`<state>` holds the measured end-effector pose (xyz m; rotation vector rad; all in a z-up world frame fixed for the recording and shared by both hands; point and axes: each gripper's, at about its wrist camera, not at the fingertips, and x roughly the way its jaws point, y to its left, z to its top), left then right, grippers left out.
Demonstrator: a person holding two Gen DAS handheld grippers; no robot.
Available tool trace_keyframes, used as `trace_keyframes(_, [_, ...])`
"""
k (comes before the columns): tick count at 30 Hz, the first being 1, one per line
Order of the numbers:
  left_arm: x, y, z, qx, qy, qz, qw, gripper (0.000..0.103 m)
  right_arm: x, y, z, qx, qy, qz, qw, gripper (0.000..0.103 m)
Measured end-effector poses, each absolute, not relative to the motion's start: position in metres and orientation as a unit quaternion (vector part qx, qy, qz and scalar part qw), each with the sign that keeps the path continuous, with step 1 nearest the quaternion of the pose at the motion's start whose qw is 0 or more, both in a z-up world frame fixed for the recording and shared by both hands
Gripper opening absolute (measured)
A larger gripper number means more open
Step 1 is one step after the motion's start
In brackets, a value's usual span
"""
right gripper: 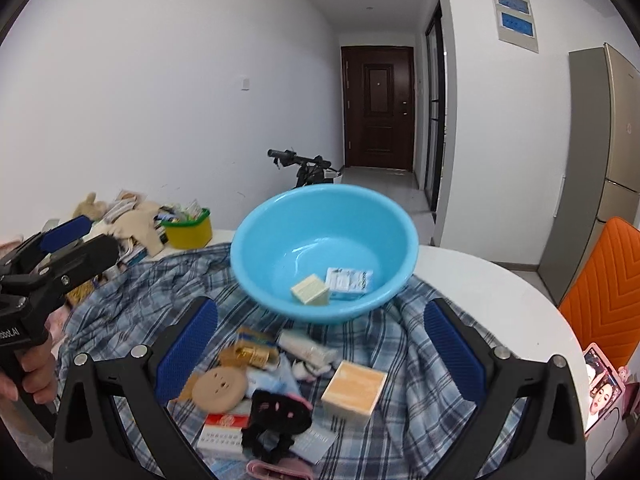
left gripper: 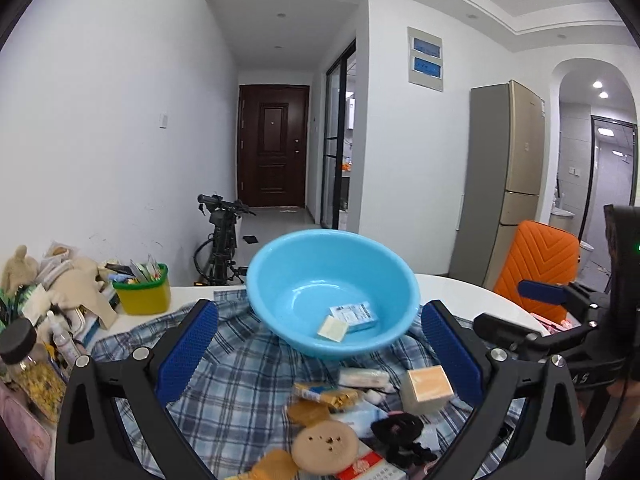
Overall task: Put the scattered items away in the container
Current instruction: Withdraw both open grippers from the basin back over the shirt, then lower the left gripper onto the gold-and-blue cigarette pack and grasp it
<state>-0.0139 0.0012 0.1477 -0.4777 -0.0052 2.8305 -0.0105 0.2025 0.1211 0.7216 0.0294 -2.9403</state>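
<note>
Both wrist views showed a light blue basin at frame centre, resting on a blue plaid cloth spread over a white round table. Two items already lay in the basin's lower right: a blue-and-white printed box and a pale cream block, touching each other. The left gripper and the right gripper both stood with jaws spread wide and nothing between them, each framing the pile of remaining items at the bottom of its view. Left on the cloth, below the basin, were a tan cube-shaped box, a round beige disc with small holes, a black fabric piece, a red-and-white carton, a gold-wrapped packet and a white tube-like packet, among smaller bits too blurred to name. As judged from these frames, the task was early: two things were stowed and most of the pile was untouched. A yellow-and-green tub with unrelated clutter sat at the left edge
</note>
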Motion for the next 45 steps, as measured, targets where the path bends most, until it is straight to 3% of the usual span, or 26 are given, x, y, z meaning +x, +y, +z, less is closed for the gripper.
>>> trace_keyframes(31, [0.014, 0.011, 0.013, -0.3, 0.012, 0.943, 0.145, 0.103, 0.043, 0.212, -0.002, 0.32, -0.041, -0.946, 0.039, 0.103])
trace_keyframes(45, [0.017, 0.025, -0.026, -0.374, 0.01, 0.914, 0.154, 0.103, 0.047, 0.207, -0.023, 0.346, -0.05, -0.936, 0.034, 0.103])
